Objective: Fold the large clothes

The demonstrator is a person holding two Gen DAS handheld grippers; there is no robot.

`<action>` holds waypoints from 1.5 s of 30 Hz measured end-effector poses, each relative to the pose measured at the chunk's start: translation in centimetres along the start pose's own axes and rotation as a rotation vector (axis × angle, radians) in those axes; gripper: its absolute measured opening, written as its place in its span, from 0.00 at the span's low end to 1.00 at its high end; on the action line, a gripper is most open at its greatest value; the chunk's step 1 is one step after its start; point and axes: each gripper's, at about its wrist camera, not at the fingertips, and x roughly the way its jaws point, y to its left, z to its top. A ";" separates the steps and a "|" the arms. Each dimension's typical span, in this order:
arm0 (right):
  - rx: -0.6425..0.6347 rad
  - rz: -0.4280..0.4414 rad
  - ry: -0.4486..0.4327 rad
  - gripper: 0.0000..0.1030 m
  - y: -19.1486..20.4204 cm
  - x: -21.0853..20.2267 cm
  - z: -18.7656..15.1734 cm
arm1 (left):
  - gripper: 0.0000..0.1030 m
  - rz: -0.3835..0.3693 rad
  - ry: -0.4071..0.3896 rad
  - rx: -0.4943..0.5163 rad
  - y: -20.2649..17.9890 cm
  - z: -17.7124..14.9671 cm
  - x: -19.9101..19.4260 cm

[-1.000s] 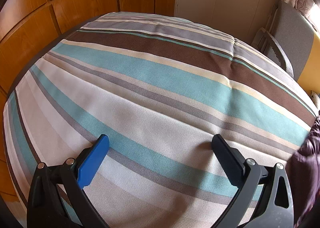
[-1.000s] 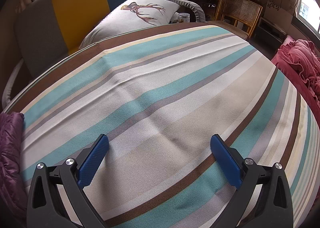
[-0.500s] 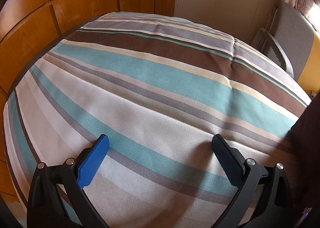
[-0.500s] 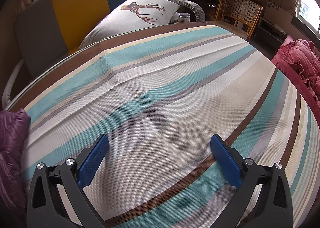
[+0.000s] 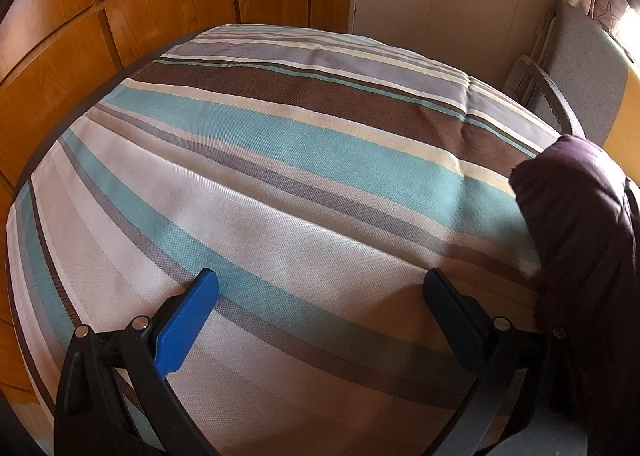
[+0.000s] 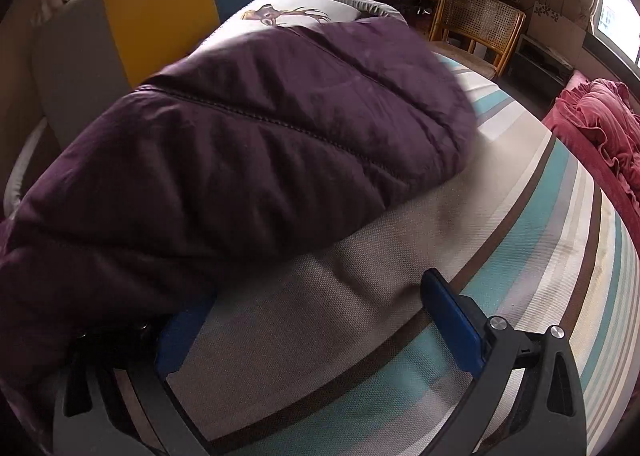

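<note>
Dark purple quilted jacket (image 6: 248, 144) heaped on striped cover (image 6: 520, 240), filling the right wrist view from 9 to 1 o'clock; in the left wrist view, jacket (image 5: 580, 224) bunched at 3 o'clock. Left gripper (image 5: 320, 312) spread wide, empty, low over bare cover (image 5: 248, 192). Right gripper (image 6: 316, 316) likewise spread, nothing pinched; puffy fold draped over left finger, right finger (image 6: 452, 320) clear. Padded, stitched in channels: probably light, soft, bulky, springy; smooth shell likely slippery. Best held at firm edges, hem or zip line (image 6: 256, 116), pinching through the padding, not the loose shell. Layout not yet readable; folding not begun.
</note>
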 end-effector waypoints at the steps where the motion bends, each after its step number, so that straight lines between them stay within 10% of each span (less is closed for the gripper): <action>1: 0.000 0.000 0.000 0.97 0.0 0.0 0.1 | 0.98 0.000 0.000 0.000 0.0 0.0 0.0; 12: 0.024 -0.007 0.013 0.97 -0.2 -0.1 0.2 | 0.98 0.000 0.000 0.000 0.0 0.0 0.0; 14: 0.059 -0.115 0.028 0.97 -0.9 -2.3 -0.6 | 0.98 0.000 -0.001 0.000 0.0 0.0 0.0; 20: 0.212 -0.108 -0.415 0.97 -2.4 -13.8 -0.2 | 0.98 0.000 0.000 0.000 0.0 0.0 -0.1; 24: 0.039 -0.082 -0.222 0.97 3.2 -9.8 6.9 | 0.98 0.000 0.000 0.000 0.0 0.0 -0.1; 27: -0.043 -0.228 -0.024 0.97 4.3 -5.2 8.3 | 0.98 0.000 0.000 0.000 0.1 0.0 -0.1; 39: 0.368 -0.254 0.012 0.97 -12.2 -7.7 -6.8 | 0.98 0.000 0.000 0.000 0.1 0.1 0.0; 45: 0.184 -0.040 -0.235 0.97 -4.6 -13.0 -8.8 | 0.98 0.001 0.000 0.000 0.1 0.0 0.0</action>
